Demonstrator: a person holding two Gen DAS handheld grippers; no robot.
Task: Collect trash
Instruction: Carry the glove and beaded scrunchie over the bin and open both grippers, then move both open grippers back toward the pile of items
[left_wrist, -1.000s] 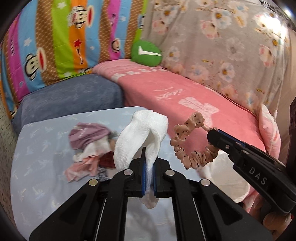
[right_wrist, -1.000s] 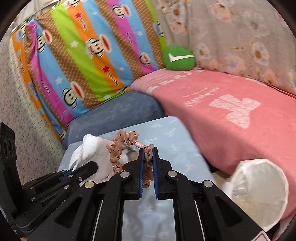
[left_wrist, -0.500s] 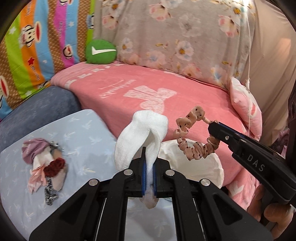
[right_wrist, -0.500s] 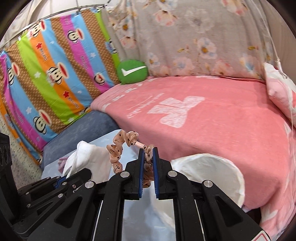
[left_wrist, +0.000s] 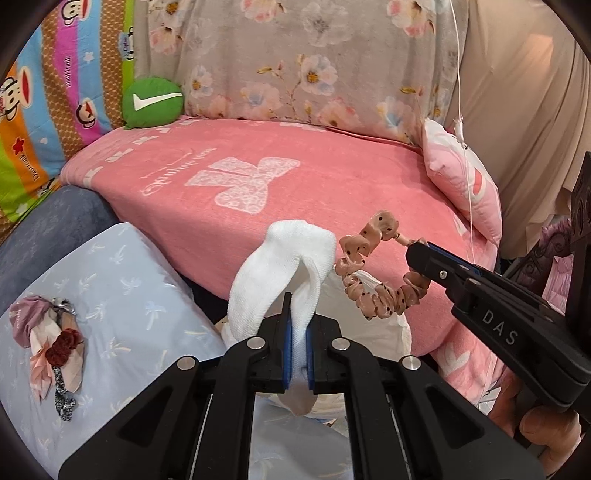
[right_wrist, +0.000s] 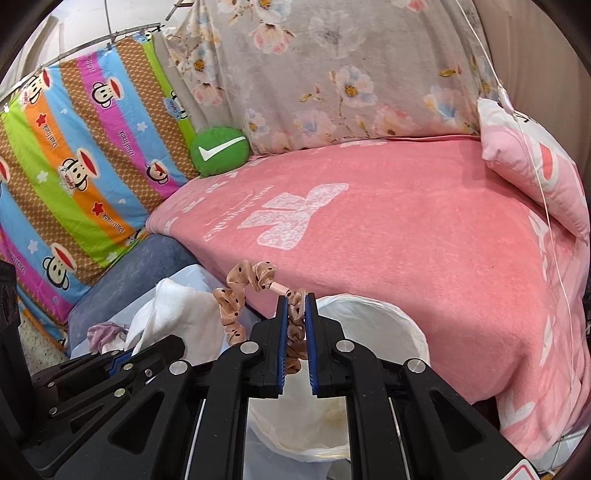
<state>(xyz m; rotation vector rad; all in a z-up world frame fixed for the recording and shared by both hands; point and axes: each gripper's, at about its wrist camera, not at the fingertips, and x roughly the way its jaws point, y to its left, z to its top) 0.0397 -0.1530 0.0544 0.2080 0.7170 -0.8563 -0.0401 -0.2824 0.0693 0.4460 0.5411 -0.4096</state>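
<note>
My left gripper (left_wrist: 299, 314) is shut on a white sock (left_wrist: 280, 273) that loops up over its blue pads. To its right my right gripper (left_wrist: 419, 247) is shut on a pink dotted scrunchie (left_wrist: 373, 284). The right wrist view shows that gripper (right_wrist: 296, 306) pinching the scrunchie (right_wrist: 236, 299) just above a white-lined trash bin (right_wrist: 373, 325), with the sock (right_wrist: 177, 317) at its left. The bin (left_wrist: 373, 328) stands right behind both held things, at the foot of the pink bed.
A pile of small cloth scraps and hair ties (left_wrist: 48, 339) lies on the light blue table (left_wrist: 129, 288) at the left. A pink bed cover (left_wrist: 295, 184), a green round cushion (left_wrist: 153, 101) and a pink pillow (left_wrist: 461, 184) lie beyond. A hand (left_wrist: 535, 424) holds the right gripper.
Both grippers have swung right, away from the table, carrying the sock and the scrunchie. The scrap pile slid to the far left and the bin came in under the held things.
</note>
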